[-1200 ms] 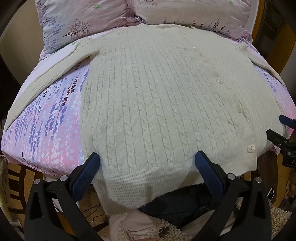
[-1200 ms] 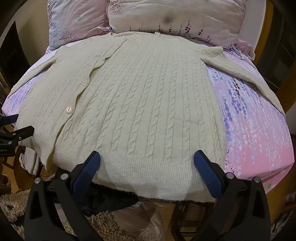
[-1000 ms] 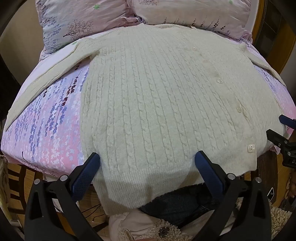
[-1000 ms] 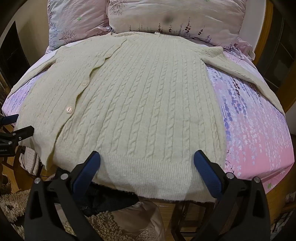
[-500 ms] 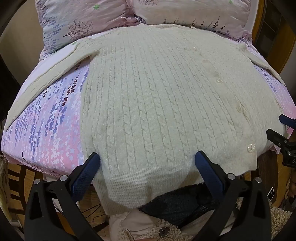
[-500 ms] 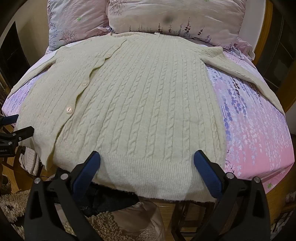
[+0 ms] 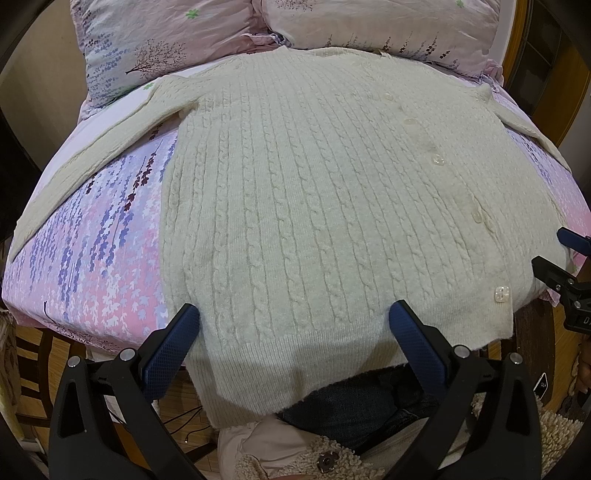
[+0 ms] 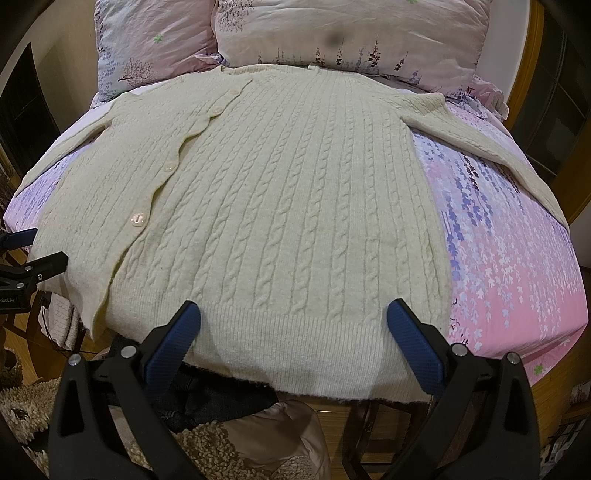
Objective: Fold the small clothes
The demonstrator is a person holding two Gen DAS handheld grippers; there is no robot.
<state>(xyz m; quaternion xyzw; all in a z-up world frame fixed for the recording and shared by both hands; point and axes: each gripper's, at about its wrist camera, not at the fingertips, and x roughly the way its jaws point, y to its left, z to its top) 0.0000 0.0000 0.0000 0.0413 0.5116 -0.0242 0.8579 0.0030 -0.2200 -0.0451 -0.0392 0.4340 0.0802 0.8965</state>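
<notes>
A cream cable-knit cardigan [image 7: 314, 206] lies flat and buttoned on the bed, sleeves spread to both sides, hem hanging over the near edge; it also shows in the right wrist view [image 8: 288, 206]. My left gripper [image 7: 293, 317] is open and empty, its blue fingers just above the hem on the cardigan's left half. My right gripper [image 8: 293, 317] is open and empty over the hem on the right half. The right gripper's tips show at the left view's right edge [image 7: 561, 258]; the left gripper's tips show at the right view's left edge [image 8: 33, 251].
The bed has a pink and purple floral sheet [image 7: 92, 251], which also shows in the right wrist view [image 8: 509, 258]. Two floral pillows [image 8: 332, 33] lie at the head. A wooden bed frame [image 8: 532, 70] stands at the right. The person's lap and a fuzzy garment [image 7: 332, 443] are below the hem.
</notes>
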